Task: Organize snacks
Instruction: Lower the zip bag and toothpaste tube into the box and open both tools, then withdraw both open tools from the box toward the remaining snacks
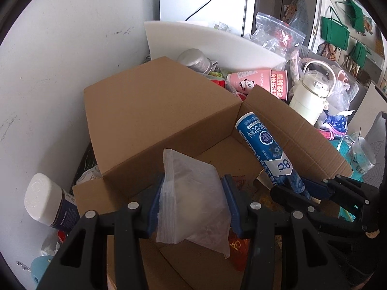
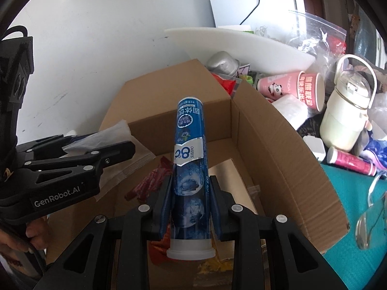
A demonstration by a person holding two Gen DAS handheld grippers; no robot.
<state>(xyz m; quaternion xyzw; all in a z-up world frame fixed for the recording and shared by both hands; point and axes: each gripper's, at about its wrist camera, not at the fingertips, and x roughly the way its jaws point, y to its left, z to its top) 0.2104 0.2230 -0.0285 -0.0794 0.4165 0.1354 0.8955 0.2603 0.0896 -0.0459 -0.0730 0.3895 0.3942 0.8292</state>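
Filling the middle of both views, an open cardboard box (image 2: pixel 266 145) sits on a cluttered surface against a white wall. Over its opening, the right gripper (image 2: pixel 191 188) clamps a blue tube (image 2: pixel 189 140) near its white capped end, the tube angled toward the box's far wall. Beside it, the left gripper (image 1: pixel 193 193) pinches a small clear plastic packet (image 1: pixel 193 200) just above the box's near edge.
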